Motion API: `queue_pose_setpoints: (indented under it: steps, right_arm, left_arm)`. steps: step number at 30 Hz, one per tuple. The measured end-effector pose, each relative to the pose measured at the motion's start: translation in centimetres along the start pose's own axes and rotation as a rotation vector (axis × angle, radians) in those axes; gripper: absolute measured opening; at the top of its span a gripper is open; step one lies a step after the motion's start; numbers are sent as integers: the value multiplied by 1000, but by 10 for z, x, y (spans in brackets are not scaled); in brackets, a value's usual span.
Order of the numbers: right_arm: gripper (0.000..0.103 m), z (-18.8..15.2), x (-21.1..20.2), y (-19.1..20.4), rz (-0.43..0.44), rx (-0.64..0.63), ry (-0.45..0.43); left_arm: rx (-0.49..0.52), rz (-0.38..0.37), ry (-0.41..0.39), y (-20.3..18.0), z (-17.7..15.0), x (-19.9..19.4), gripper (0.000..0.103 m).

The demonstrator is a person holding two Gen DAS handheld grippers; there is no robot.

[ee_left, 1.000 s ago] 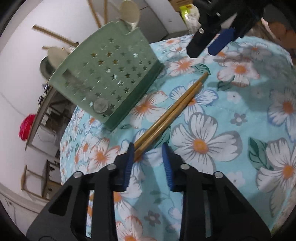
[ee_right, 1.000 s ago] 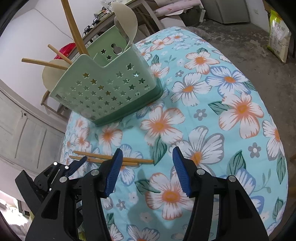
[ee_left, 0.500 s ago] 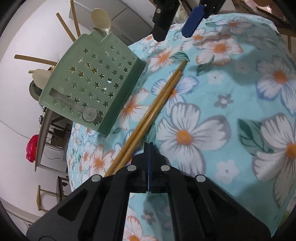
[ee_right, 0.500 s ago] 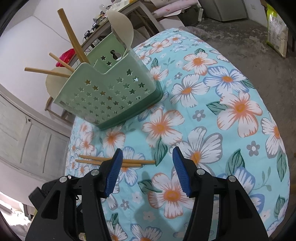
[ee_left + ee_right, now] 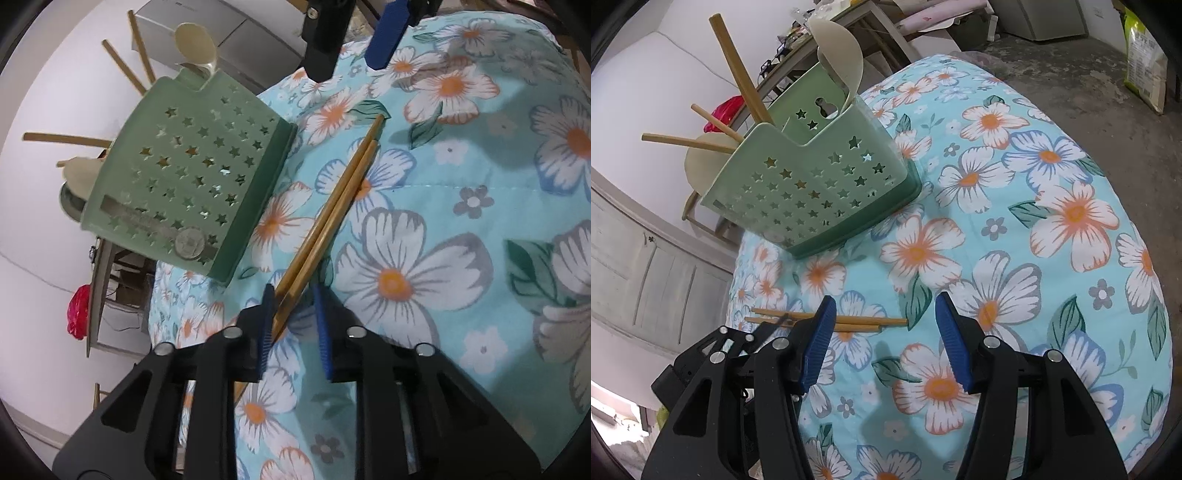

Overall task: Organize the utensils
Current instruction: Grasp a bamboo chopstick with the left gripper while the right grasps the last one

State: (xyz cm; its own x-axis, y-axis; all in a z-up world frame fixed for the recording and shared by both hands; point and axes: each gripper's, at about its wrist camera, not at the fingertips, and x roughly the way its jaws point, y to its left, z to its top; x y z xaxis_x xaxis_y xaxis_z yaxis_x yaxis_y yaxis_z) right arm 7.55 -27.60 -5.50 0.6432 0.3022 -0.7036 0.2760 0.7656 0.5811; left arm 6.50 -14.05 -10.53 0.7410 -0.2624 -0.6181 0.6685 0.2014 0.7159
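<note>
Two wooden chopsticks (image 5: pixel 332 218) lie on flowered cloth (image 5: pixel 461 221) between the opening left gripper (image 5: pixel 293 325) (pads apart); right gripper (image 5: pixel 884 347) gapes empty.

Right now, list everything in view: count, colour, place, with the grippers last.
chopsticks: two, tan wood, flat on the cloth, near ends between the left gripper's jaws
utensil holder: one, pale green with star holes, on the cloth beyond the chopsticks
spoons: two, cream, standing in the holder
sticks in the holder: three, tan wood, leaning out of its top
tablecloth: one, turquoise with white and orange flowers, covering the table
left gripper: black with blue pads, jaws opening around the chopsticks
right gripper: black with blue pads, open, empty
</note>
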Motion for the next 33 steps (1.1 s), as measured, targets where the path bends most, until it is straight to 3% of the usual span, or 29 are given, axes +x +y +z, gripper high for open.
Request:
queue_pose_setpoints:
  steps: [12,17,21,27,31,33]
  right_arm:
    - [55,2,-6,-2,1,0,-11]
    - [55,2,-8,-5,10,8,-11]
    - [55,1,-8,-8,53,39,1]
    - [55,1,-9,-16,114,100,19]
    - [55,-1,-7,-21,160,134,51]
    - [55,-4,-4,-18,159,131,75]
  left_arm:
    - [89,42,-21,-15,0,-5,9]
    - [64,-14,-4,-18,-8,-25,8]
    - [-118,-164,42,2,-14,-35,10]
    - [-533,-477,89,41,-41,-36,10]
    - [-698,-574,109,52,-58,-35,12]
    - [-747,-583,122,56,-64,-33,18]
